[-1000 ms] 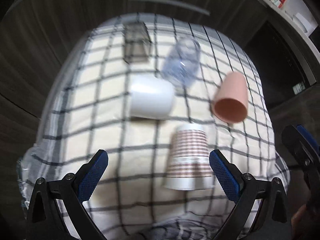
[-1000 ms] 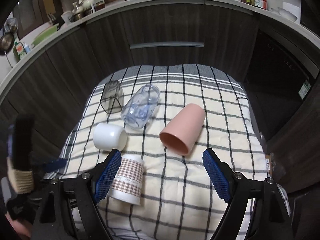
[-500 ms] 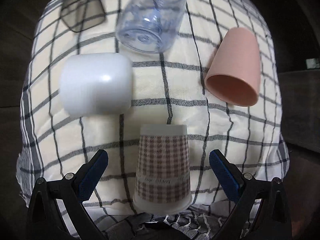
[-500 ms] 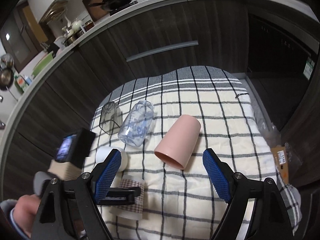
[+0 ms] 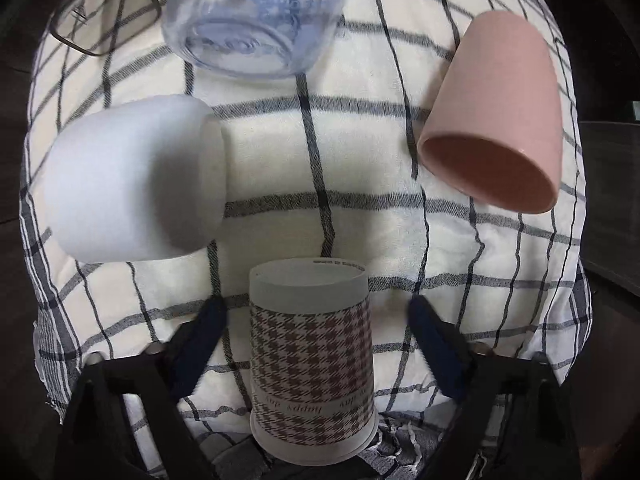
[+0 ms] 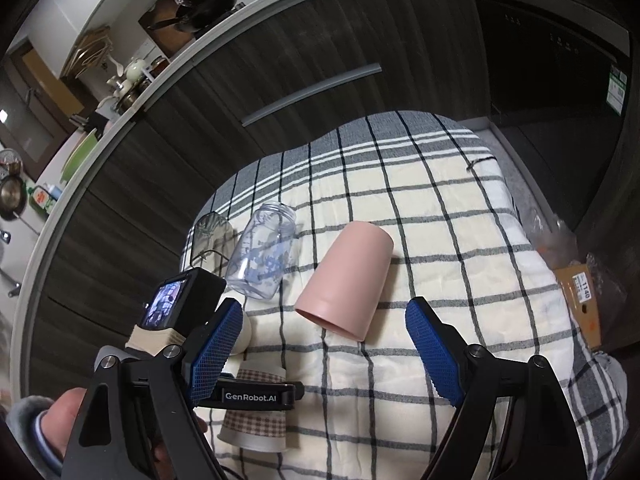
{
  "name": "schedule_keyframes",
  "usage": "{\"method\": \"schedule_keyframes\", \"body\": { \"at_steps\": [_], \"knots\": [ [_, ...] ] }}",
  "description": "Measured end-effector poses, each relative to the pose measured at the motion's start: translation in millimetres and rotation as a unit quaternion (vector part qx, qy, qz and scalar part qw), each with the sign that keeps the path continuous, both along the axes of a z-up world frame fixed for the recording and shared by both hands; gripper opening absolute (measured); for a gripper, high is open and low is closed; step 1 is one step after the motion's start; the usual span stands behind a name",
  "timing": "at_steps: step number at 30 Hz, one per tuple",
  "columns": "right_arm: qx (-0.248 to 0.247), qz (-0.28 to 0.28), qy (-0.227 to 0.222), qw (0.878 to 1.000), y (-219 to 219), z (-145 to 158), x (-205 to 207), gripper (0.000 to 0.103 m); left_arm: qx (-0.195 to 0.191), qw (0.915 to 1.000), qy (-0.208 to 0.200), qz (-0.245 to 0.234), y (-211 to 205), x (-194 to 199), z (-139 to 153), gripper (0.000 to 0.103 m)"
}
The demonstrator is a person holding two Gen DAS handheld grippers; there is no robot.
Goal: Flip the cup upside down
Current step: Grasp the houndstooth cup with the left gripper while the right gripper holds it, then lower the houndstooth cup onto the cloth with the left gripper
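Observation:
A paper cup with a brown houndstooth pattern [image 5: 312,356] lies on its side on the checked cloth [image 5: 360,168], base pointing away, mouth toward the camera. My left gripper [image 5: 316,332] is open, with one finger on each side of the cup, not touching it. In the right wrist view the left gripper [image 6: 256,394] straddles the same cup [image 6: 256,424]. A pink cup [image 6: 346,278] lies on its side ahead of my right gripper [image 6: 324,354], which is open, empty and above the cloth.
A white cup [image 5: 132,180], a clear jar [image 5: 260,20] and a smoky glass [image 5: 104,8] lie on the cloth beyond the paper cup. The pink cup [image 5: 496,120] is at the right. Dark cabinets [image 6: 280,60] stand behind; a cardboard box [image 6: 580,300] sits at the right.
My left gripper has moved forward and down, so its fingers now flank the paper cup. The right gripper has risen and tilted slightly; it stays open.

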State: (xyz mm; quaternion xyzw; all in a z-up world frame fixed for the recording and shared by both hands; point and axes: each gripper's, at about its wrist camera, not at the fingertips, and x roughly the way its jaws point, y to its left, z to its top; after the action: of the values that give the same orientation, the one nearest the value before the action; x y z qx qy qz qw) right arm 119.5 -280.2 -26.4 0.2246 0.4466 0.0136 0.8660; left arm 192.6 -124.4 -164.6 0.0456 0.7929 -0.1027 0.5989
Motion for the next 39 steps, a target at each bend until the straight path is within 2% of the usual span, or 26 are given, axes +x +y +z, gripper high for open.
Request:
{"method": "schedule_keyframes", "body": {
  "at_steps": [2,8,11,15,17,23,24,26,29,31,34,36,39],
  "knots": [
    [0.004,-0.003,0.002,1.0,-2.8,-2.6,0.4,0.084,-0.001,0.9999,0.013,0.002,-1.3,-1.4,-7.3,0.058],
    [0.01,-0.009,0.005,1.0,-6.1,-5.8,-0.9,0.084,-0.007,0.9999,0.006,0.004,-0.1,-9.1,-12.4,0.057],
    [0.012,-0.007,0.007,1.0,-4.7,-6.9,-2.9,0.084,-0.008,0.9999,-0.013,0.006,4.0,-12.0,-3.1,0.057],
    [0.014,-0.004,0.005,1.0,-2.1,-5.0,-6.0,0.084,-0.019,0.9972,-0.072,0.004,7.8,-23.1,29.0,0.057],
    [0.012,-0.002,0.001,1.0,-0.3,-2.6,-8.0,0.084,-0.041,0.9937,-0.104,0.008,11.4,-27.2,40.2,0.057],
    [-0.008,0.004,-0.011,1.0,7.6,7.0,-14.5,0.084,-0.106,0.9736,-0.2,0.028,35.2,-40.3,57.0,0.057],
    [-0.012,0.005,-0.012,1.0,9.5,7.9,-15.7,0.084,-0.11,0.9684,-0.222,0.03,37.0,-41.0,60.8,0.057],
    [-0.019,0.008,-0.012,1.0,12.4,8.8,-17.4,0.084,-0.118,0.9516,-0.283,0.028,45.1,-47.1,67.4,0.057],
    [-0.033,0.011,-0.012,0.999,16.7,9.3,-21.2,0.084,-0.127,0.9202,-0.37,0.02,41.6,-52.7,70.5,0.057],
    [-0.048,0.014,-0.014,0.999,20.9,10.6,-25.3,0.084,-0.141,0.8908,-0.432,0.014,42.8,-58.8,80.0,0.057],
    [-0.066,0.019,-0.016,0.997,26.2,12.1,-30.5,0.084,-0.134,0.8446,-0.518,-0.016,42.4,-68.2,83.9,0.057],
    [-0.074,0.021,-0.014,0.997,29.0,11.4,-32.4,0.084,-0.136,0.8337,-0.535,-0.026,42.4,-71.5,80.2,0.057],
    [-0.089,0.028,-0.011,0.996,34.3,11.2,-36.3,0.084,-0.151,0.828,-0.54,-0.017,43.0,-74.7,72.2,0.057]
  ]
}}
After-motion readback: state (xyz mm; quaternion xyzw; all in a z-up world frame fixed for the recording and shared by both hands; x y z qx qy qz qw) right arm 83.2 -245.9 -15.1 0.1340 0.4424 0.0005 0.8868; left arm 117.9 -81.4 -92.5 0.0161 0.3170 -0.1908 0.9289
